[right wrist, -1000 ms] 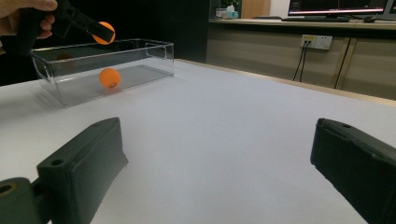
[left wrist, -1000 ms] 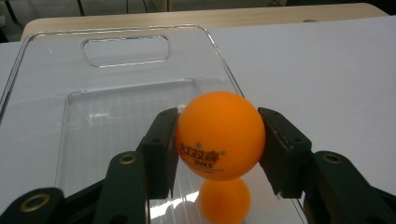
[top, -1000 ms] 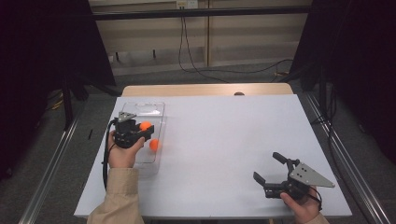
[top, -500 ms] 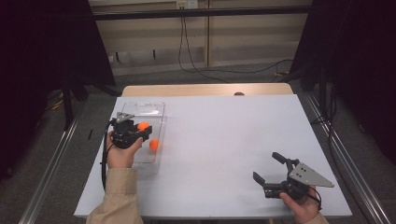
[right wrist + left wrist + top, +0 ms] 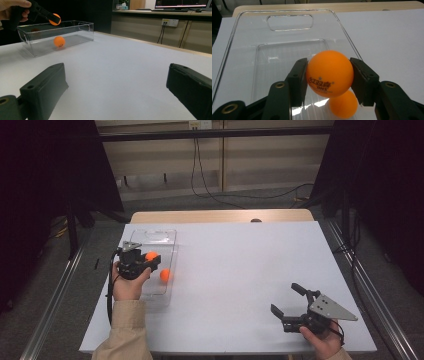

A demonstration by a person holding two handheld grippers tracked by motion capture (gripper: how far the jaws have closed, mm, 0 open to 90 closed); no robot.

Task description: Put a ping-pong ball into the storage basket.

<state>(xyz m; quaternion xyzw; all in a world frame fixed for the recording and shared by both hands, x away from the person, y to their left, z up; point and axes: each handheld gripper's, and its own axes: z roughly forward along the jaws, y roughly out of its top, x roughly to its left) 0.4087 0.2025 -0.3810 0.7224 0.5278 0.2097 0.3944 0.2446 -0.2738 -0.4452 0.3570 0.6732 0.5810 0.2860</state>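
L tongs (image 5: 328,75) pinching orange ping-pong ball (image 5: 329,73) over clear plastic bin (image 5: 242,32).
2nd ball (image 5: 343,106) lies in bin below; R tongs (image 5: 289,300) spread wide, w/ nothing between, well apart on white surface (image 5: 240,265).

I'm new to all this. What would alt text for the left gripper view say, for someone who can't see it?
Two black gripper jaws clamp an orange ping-pong ball from either side, held above a clear plastic bin on a white table. A second orange ball lies in the bin just below the held one.
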